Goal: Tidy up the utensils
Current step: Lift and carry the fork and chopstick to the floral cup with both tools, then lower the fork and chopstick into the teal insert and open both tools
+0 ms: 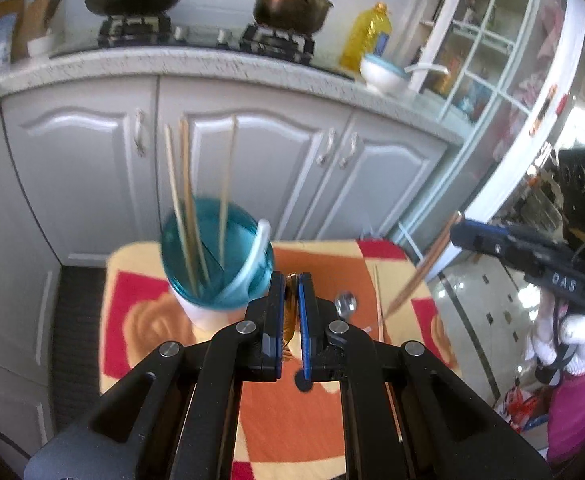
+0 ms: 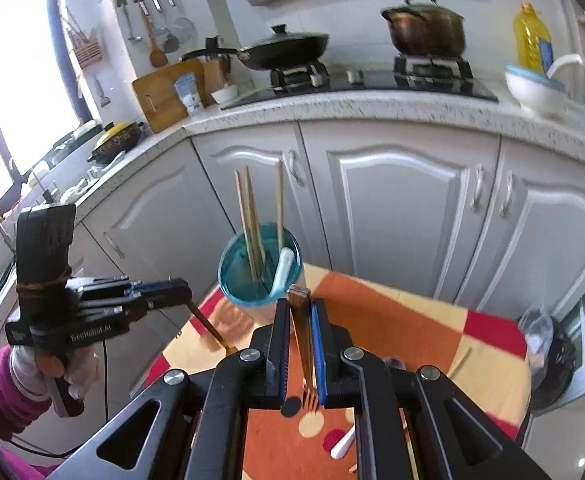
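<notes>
A teal utensil cup (image 1: 216,258) stands at the far left of the small table and holds three chopsticks (image 1: 188,200) and a white spoon (image 1: 252,256). My left gripper (image 1: 291,280) is shut on a gold utensil (image 1: 290,312) just right of the cup. In the right wrist view my right gripper (image 2: 300,308) is shut on a gold fork (image 2: 302,332), tines toward the camera, a little short of the cup (image 2: 258,264). The left gripper (image 2: 180,286) shows there with its gold utensil (image 2: 212,334) hanging down. The right gripper (image 1: 458,226) shows at right in the left wrist view.
The table has a red, orange and cream cloth (image 1: 332,264). On it lie a metal spoon (image 1: 345,303), a loose chopstick (image 1: 379,308) and a white utensil (image 2: 342,444). White kitchen cabinets (image 2: 392,200) stand behind. A black bin (image 2: 552,356) stands at right.
</notes>
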The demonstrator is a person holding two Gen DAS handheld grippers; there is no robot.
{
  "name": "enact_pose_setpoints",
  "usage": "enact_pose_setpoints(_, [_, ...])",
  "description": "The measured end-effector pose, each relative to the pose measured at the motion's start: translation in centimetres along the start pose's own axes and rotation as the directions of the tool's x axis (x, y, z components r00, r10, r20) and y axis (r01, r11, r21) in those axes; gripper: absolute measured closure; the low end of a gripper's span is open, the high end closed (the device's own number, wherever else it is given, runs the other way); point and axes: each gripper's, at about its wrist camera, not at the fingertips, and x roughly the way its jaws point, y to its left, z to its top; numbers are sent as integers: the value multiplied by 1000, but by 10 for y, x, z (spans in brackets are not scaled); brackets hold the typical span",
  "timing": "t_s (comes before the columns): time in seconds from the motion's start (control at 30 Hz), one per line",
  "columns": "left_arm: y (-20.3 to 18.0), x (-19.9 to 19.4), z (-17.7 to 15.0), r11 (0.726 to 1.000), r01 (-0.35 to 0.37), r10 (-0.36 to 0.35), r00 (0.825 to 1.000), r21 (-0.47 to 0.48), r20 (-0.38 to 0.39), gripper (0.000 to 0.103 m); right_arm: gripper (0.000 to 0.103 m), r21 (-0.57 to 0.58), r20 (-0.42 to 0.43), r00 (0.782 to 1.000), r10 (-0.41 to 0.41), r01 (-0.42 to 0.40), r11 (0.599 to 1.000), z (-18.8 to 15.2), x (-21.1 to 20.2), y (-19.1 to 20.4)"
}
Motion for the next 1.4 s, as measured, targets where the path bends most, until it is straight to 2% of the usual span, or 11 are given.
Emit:
enact_pose_setpoints(0.3, [21, -19, 48, 996, -92, 92, 992, 4, 89, 98, 93, -97, 49, 997, 52, -47, 994, 57, -11, 33])
enact_pose_setpoints(0.5, [35, -3, 59, 989, -146, 145, 987, 0, 69, 98, 94, -133, 72, 993, 98, -88, 987, 101, -2, 50])
enact_pose_setpoints(0.7, [53, 22, 58, 983, -179, 180, 983, -25, 33, 98, 94, -123, 82, 992, 92, -82, 989, 129, 28, 53])
enact_pose_setpoints(0.9, [65, 42, 54, 981, -186, 186, 983, -46, -4, 98, 94, -86, 42, 994, 99, -95, 992, 141, 72, 44])
enact_pose_setpoints(1.1, [65, 59, 45, 981, -188, 186, 982, -41, -35, 98, 94, -57, -20, 996, 91, -92, 994, 133, 109, 29])
enact_pose_setpoints(1.4, [75, 79, 35, 980, -183, 177, 981, -73, -84, 98, 96, -49, -42, 996, 80, -82, 995, 129, 119, 19])
